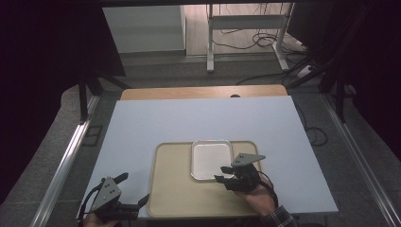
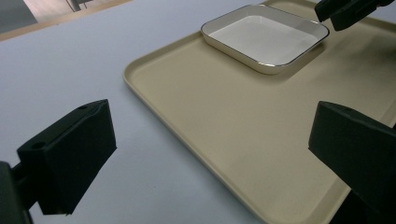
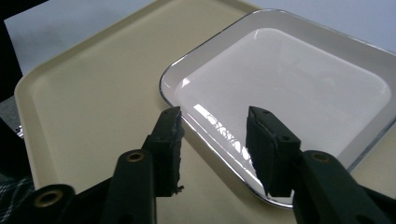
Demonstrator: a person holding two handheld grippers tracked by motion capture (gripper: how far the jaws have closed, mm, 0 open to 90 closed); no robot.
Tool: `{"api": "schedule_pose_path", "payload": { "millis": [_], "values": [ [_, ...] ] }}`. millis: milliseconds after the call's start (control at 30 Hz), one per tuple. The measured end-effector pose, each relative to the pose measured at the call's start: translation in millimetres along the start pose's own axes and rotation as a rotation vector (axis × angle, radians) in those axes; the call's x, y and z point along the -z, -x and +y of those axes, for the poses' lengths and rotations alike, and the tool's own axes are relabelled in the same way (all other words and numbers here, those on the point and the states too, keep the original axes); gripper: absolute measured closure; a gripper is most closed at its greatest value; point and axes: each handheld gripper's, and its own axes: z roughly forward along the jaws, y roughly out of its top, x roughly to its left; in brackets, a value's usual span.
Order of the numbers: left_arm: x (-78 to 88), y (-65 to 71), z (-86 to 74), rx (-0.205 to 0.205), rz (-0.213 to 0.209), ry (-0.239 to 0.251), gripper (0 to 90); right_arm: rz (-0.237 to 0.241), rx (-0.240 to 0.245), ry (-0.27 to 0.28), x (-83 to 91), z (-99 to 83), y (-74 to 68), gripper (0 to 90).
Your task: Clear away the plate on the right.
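No legible writing on dish (image 3: 285, 88).

Your table top (image 1: 156, 123) is pale blue-grey, with a light wood strip (image 1: 203, 91) along its far edge. The tray (image 1: 172, 189) is plain beige, without pattern. The square dish (image 1: 211, 160) on it is white with a thin silver-coloured rim. Your left gripper (image 1: 134, 191) and right gripper (image 1: 222, 174) are black, each carrying a grey plate. The sleeve (image 1: 279, 218) at your right wrist shows a dark plaid check. The floor (image 1: 61, 142) is grey.
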Motion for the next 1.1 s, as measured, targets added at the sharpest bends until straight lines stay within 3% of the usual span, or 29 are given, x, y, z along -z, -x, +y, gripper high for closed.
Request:
{"api": "schedule_pose_path", "payload": {
  "millis": [1100],
  "values": [
    [0.1, 0.0, 0.0, 0.000, 0.000, 0.001, 0.4, -0.100, 0.026, 0.058, 34.2, -7.9, 14.2, 34.2]
  ]
}}
